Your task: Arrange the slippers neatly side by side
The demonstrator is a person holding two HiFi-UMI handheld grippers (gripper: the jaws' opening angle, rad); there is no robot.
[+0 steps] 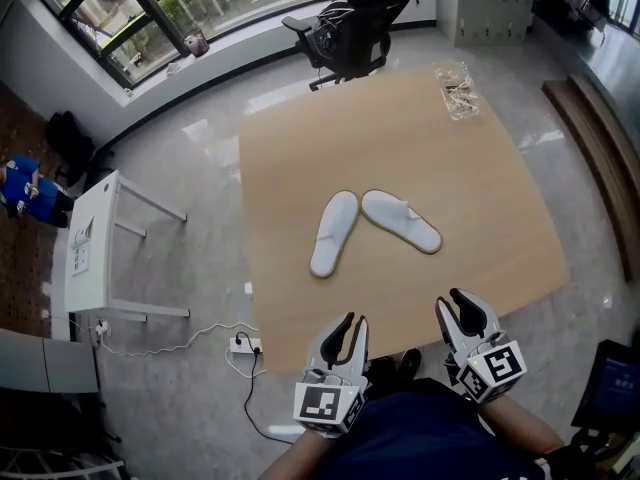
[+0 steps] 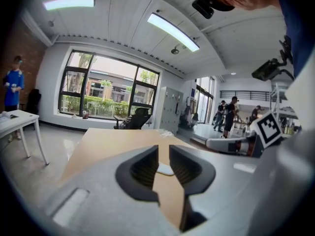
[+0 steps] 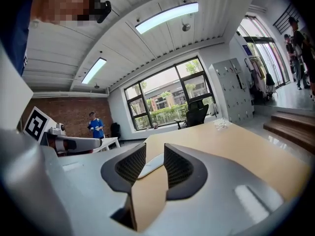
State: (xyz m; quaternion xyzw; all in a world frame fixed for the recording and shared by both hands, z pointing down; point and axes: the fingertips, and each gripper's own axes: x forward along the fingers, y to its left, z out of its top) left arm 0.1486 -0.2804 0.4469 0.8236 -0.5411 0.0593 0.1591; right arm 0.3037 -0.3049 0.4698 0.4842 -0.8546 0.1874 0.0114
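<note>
Two white slippers lie on the wooden table, their heels near each other and their toes splayed apart in a V. The left slipper points toward me and leftward; the right slipper angles off to the right. My left gripper hovers at the table's near edge, short of the slippers, open and empty. My right gripper is beside it, also open and empty. In the left gripper view, a slipper shows far off through the gap of the gripper. The right gripper frames a slipper likewise.
A crumpled clear plastic bag lies at the table's far right corner. A black office chair stands behind the table. A white side table and a power strip with cables are on the floor to the left. Steps run along the right.
</note>
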